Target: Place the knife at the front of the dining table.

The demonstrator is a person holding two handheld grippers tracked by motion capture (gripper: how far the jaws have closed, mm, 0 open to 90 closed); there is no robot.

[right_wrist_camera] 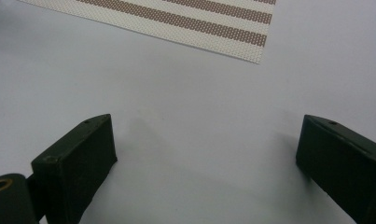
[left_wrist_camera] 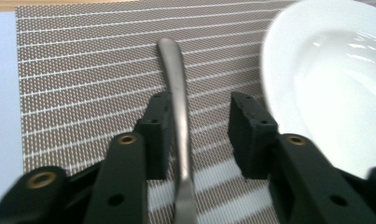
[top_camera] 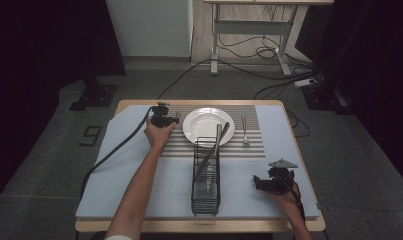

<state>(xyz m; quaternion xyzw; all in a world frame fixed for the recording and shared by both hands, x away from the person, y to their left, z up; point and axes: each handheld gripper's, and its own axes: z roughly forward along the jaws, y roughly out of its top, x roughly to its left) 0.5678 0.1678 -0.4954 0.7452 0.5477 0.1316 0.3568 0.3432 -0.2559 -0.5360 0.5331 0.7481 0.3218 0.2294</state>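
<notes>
1. Nearest the camera in the high view, the right tool (top_camera: 261, 183) rests low over the pale blue cover (top_camera: 139, 190) at the table's (top_camera: 199, 226) near right corner; in the right gripper view its 2 jaws stand wide apart with nothing between them, a corner of the striped placemat (right_wrist_camera: 185, 21) just beyond.
2. At the table's middle stands a black wire rack (top_camera: 205, 186), upright, with 2 long utensils (top_camera: 212, 150) leaning in it, their handles tipped over the plate's near rim.
3. Farther back on the left, the left tool (top_camera: 175, 119) hovers over the placemat (top_camera: 179, 145) just left of the white plate (top_camera: 209, 126).
4. In the left gripper view a metal utensil handle (left_wrist_camera: 176, 93) lies flat on the placemat (left_wrist_camera: 83, 70) between the 2 jaws; the jaws are parted, the left pad just beside the handle, the right pad clear of it, so nothing is gripped.
5. The plate (left_wrist_camera: 316, 84) sits just beside the tool's right jaw.
6. On the plate's far side a fork (top_camera: 244, 131) lies on the placemat, well apart from both tools.
</notes>
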